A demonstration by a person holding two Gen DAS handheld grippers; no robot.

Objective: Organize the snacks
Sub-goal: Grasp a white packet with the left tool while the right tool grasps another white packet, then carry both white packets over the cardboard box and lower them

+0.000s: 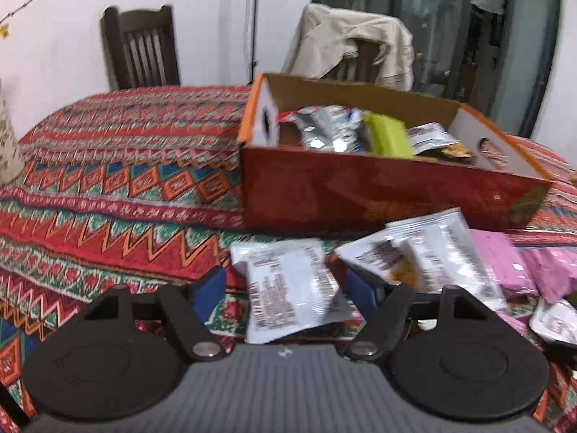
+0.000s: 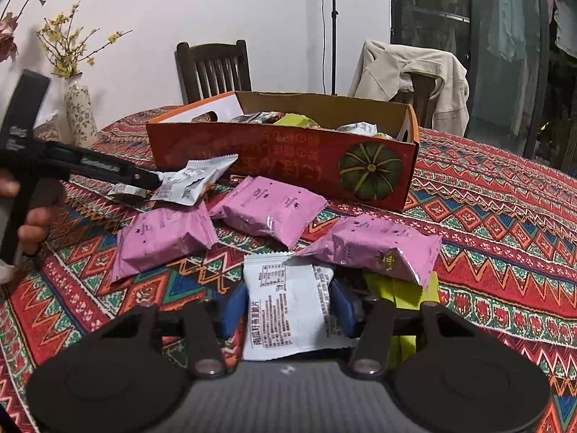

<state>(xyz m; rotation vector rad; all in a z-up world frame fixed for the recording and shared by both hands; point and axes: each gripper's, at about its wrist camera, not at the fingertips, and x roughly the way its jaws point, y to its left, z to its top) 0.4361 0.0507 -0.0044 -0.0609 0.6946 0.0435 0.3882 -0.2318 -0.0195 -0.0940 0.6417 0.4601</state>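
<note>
Snacks (image 2: pixel 288 310): white packet, black print, unreadable; pumpkin-printed box (image 2: pixel 285 158).

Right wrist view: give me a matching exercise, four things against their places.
Things:
1. near white packet
2. pink packets
3. vase
4. jacket

Places:
a. over a chair
b. between the right tool's fingers
c. on the cloth before the box
d. far left, holding twigs

Pairs: 1-b, 2-c, 3-d, 4-a
</note>
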